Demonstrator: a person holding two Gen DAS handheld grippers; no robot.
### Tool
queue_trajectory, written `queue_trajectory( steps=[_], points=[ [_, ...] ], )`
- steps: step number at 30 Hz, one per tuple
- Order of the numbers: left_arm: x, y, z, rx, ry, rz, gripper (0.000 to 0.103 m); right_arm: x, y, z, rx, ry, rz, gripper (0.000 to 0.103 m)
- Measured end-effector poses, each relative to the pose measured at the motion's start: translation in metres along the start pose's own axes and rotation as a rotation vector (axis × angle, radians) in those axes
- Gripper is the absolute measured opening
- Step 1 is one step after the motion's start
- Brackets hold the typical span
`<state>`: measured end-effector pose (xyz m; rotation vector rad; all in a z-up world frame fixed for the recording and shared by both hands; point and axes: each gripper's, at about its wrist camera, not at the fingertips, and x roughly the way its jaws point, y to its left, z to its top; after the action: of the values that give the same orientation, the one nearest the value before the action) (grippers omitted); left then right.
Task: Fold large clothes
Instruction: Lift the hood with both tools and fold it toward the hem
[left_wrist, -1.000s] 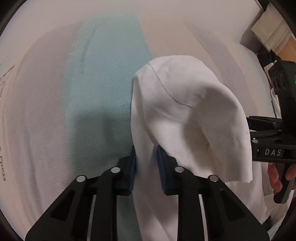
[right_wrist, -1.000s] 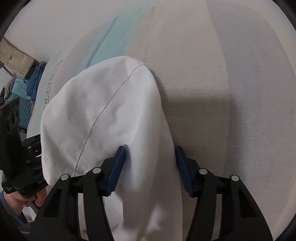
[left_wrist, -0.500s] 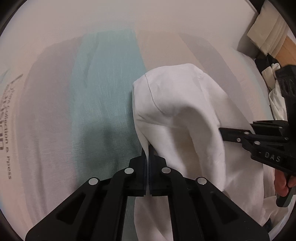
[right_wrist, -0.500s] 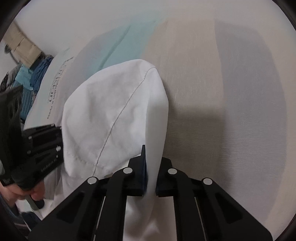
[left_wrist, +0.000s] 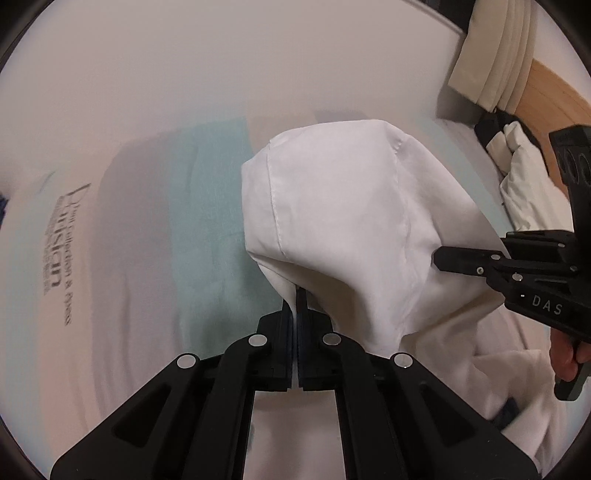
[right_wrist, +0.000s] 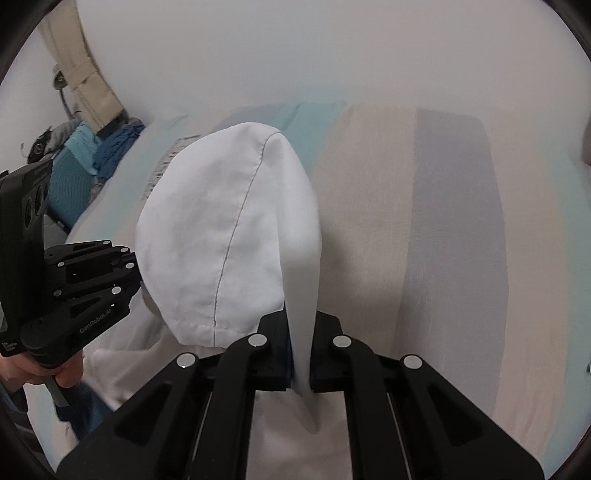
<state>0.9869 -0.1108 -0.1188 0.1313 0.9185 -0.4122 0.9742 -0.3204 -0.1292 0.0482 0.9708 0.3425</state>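
A large white garment (left_wrist: 343, 221) hangs raised over a striped bed sheet (left_wrist: 207, 221). My left gripper (left_wrist: 296, 306) is shut on the garment's left edge, the cloth drooping forward over the fingers. My right gripper (right_wrist: 300, 328) is shut on the garment's (right_wrist: 229, 229) right edge, a fold pinched between its pads. In the left wrist view the right gripper (left_wrist: 443, 258) shows at the right, its fingertips against the cloth. The left gripper's body shows at the left in the right wrist view. The garment's lower part hangs out of sight below both grippers.
The sheet (right_wrist: 424, 221) has teal, beige and grey stripes and printed text at one side (left_wrist: 55, 251). A pale wall stands behind. Pillows and bedding (left_wrist: 517, 177) lie at the left wrist view's right; blue clothes (right_wrist: 85, 162) lie at the right wrist view's left.
Both grippers closed on the white garment's edges, then lifted it up off the sheet; the wall and room behind have come into view.
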Motion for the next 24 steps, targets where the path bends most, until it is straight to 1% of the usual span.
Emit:
queue_trajectory(
  steps=[7,9,11,16,19,21,22,24],
  points=[
    [-0.06,-0.022,-0.032,-0.006,-0.059,0.036,0.0,-0.054,0.033,-0.035,-0.038,-0.055,0.004,0.004],
    [-0.077,-0.029,-0.047,-0.007,-0.072,0.038,0.0,-0.069,0.04,-0.047,-0.048,-0.066,0.005,0.004],
    [-0.095,-0.035,-0.064,-0.011,-0.075,0.035,0.0,-0.083,0.048,-0.061,-0.059,-0.078,0.008,0.004],
    [-0.126,-0.048,-0.114,-0.017,-0.081,0.072,0.0,-0.117,0.087,-0.109,-0.1,-0.093,0.007,0.004],
    [-0.146,-0.059,-0.15,-0.034,-0.083,0.096,0.0,-0.13,0.108,-0.141,-0.121,-0.082,0.007,0.004],
    [-0.153,-0.066,-0.167,-0.041,-0.081,0.107,0.0,-0.134,0.119,-0.162,-0.137,-0.066,0.003,0.004],
    [-0.156,-0.07,-0.179,-0.049,-0.07,0.103,0.0,-0.136,0.121,-0.171,-0.144,-0.059,0.002,0.004],
    [-0.158,-0.073,-0.195,-0.059,-0.059,0.118,0.0,-0.136,0.121,-0.187,-0.142,-0.037,0.009,0.004]
  ],
)
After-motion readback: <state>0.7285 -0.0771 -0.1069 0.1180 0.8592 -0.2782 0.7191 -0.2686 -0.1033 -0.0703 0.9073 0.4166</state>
